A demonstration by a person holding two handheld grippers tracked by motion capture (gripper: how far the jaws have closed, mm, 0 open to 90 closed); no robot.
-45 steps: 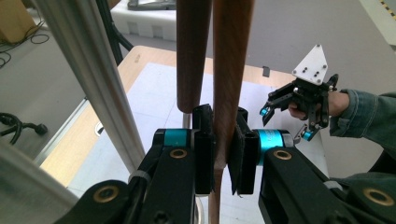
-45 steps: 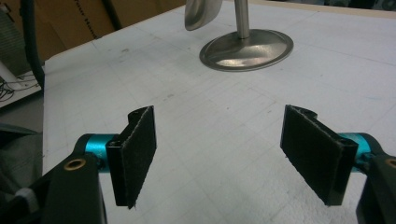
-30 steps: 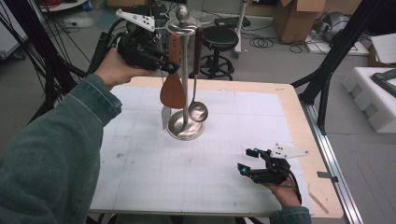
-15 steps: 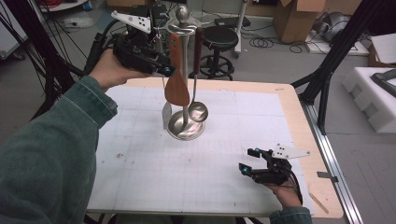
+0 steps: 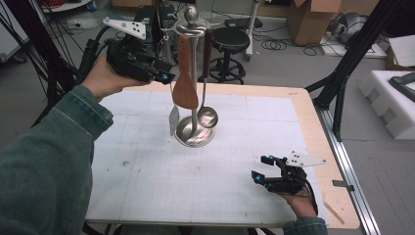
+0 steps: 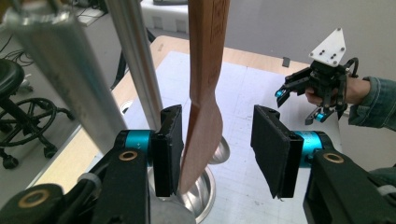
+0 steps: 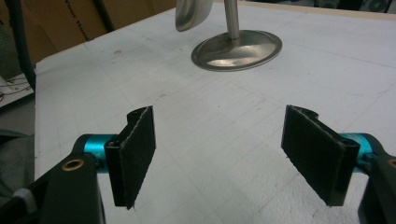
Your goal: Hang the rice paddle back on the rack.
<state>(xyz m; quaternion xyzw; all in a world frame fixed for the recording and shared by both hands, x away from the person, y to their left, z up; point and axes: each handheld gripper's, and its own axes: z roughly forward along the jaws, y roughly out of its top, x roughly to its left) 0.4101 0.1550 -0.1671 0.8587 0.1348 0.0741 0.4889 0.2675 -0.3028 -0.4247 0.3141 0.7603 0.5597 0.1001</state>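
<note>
Wooden spatula [image 6: 205, 116] hanging from the steel utensil stand [image 5: 194, 132], blade between the spread pads of the left claw [image 6: 217, 149], just opened. Probably light, stiff, free to swing; best pinched on the flat handle. Right claw [image 5: 264, 169] spread, idle above the surface [image 5: 161, 191].

Both sleeves [image 5: 44, 161] are faded green denim with stitched cuffs. The left gripper [image 6: 217, 144] is black, with teal collars behind flat black foam pads [image 6: 273, 149] and brass-ringed pivot holes. A white three-cornered plate [image 5: 125, 27] with small dark holes sits on top. The right gripper [image 5: 264, 169] looks the same, trailing a black cable
</note>
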